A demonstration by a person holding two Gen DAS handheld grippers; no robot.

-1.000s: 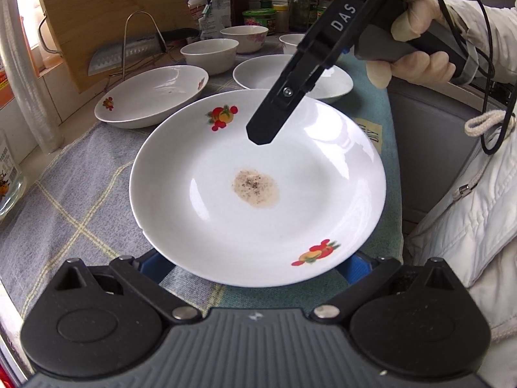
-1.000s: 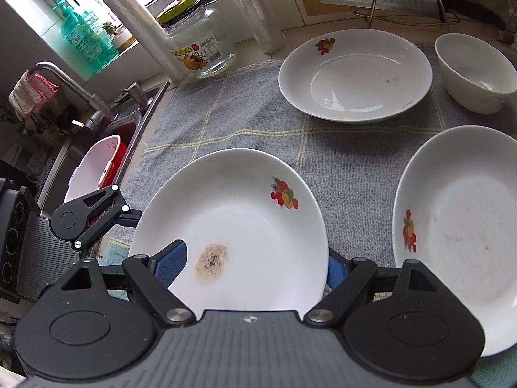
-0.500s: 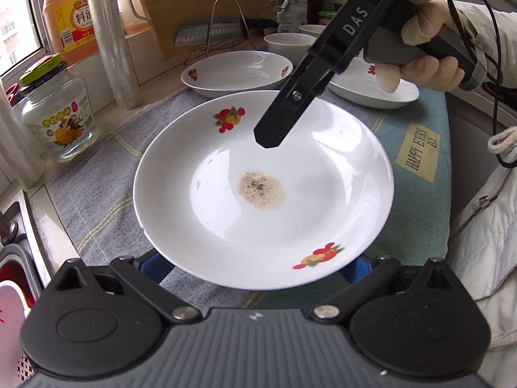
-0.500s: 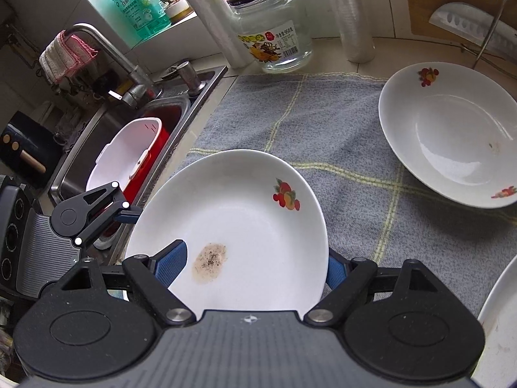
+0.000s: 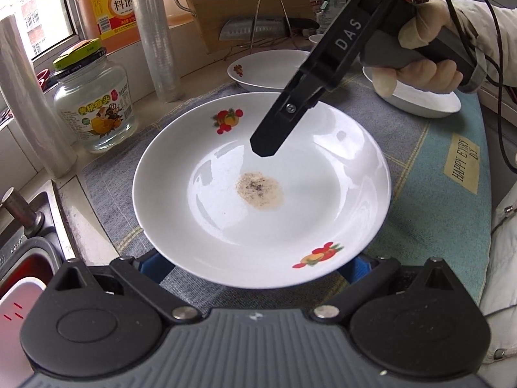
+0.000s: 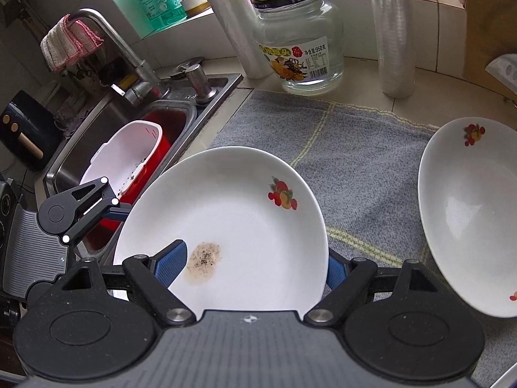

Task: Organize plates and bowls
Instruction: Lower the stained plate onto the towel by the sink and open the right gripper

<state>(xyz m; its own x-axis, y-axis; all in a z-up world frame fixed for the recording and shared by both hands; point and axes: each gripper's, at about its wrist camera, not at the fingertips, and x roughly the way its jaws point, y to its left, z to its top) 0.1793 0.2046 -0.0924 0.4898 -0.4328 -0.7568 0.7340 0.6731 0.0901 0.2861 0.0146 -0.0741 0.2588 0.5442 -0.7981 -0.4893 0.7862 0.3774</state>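
The left gripper point(image 5: 258, 268) and the right gripper point(image 6: 255, 266) both hold the dirty plate point(image 5: 261, 190) in their jaws, above the cloth point(image 6: 355, 161) near the sink point(image 6: 113, 135). It looks mid-carry; next it needs a level placement.

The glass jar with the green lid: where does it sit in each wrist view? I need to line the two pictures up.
Left wrist: the glass jar stands at the left, on the counter beyond the grey towel.
Right wrist: the jar is at top centre, behind the towel's far edge.
Shared landmark: the stained plate, held by both grippers.
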